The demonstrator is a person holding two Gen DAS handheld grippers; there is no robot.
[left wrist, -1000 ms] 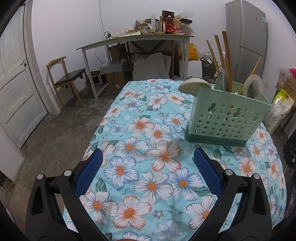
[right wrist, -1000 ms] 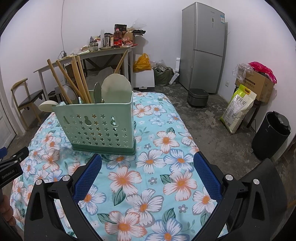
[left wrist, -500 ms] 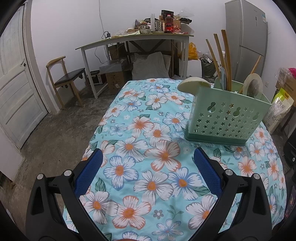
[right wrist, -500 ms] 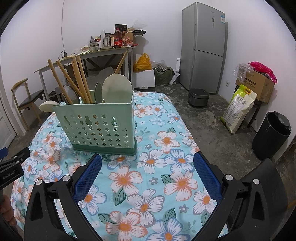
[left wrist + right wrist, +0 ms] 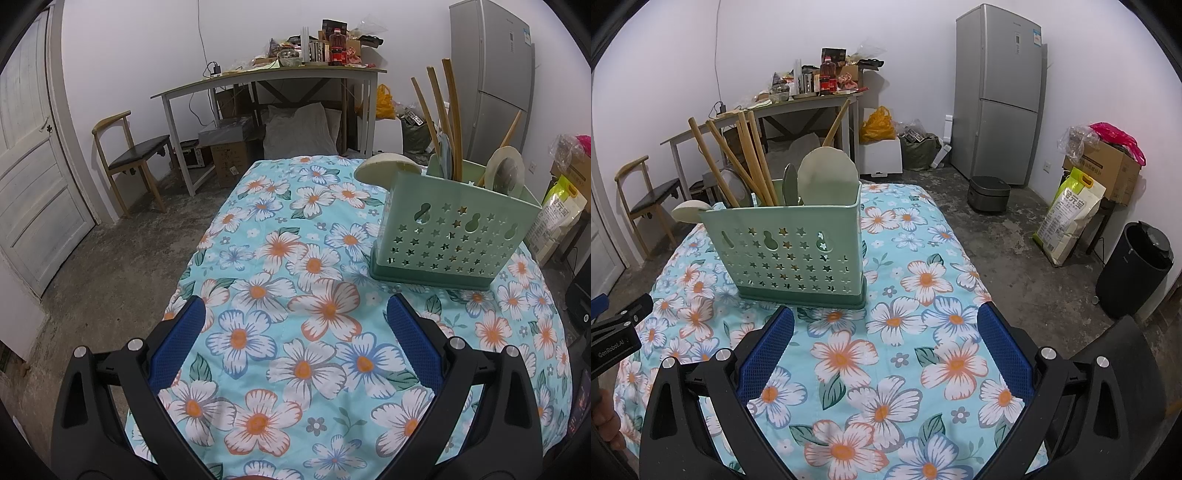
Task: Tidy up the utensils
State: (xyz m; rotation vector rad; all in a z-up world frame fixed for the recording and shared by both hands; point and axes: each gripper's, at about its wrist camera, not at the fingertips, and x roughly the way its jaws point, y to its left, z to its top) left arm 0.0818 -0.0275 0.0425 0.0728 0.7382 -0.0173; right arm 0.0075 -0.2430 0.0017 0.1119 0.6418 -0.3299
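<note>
Left gripper (image 5: 295, 317), seen from its own wrist camera, hangs above the flowered tablecloth (image 5: 258, 258) with its blue-padded fingers (image 5: 177, 343) spread wide and nothing between them. Right gripper (image 5: 886, 325) takes the same posture, jaws wide apart and empty, above the near part of the cloth; part of the left gripper's black body appears at the left edge of the right wrist view.

Utensil holder (image 5: 786, 251), a pale green plastic caddy pierced with star-shaped and gourd-shaped holes, stands upright on the cloth ahead of both grippers, apart from each. In the left wrist view the caddy (image 5: 454, 236) lies forward and to the right; in the right wrist view it lies forward and slightly left.

Contents of the caddy: several wooden handles (image 5: 753, 158) lean up and to the left; a round cream-coloured spatula head (image 5: 827, 173) rises at the right end; a narrow grey-green utensil (image 5: 790, 182) stands just beside it. A cream spoon bowl (image 5: 689, 211) projects past the caddy's left end.

Background: a cluttered side table (image 5: 798, 107), a wooden chair (image 5: 129, 155), a grey refrigerator (image 5: 997, 92), and a black bin (image 5: 1134, 269).
</note>
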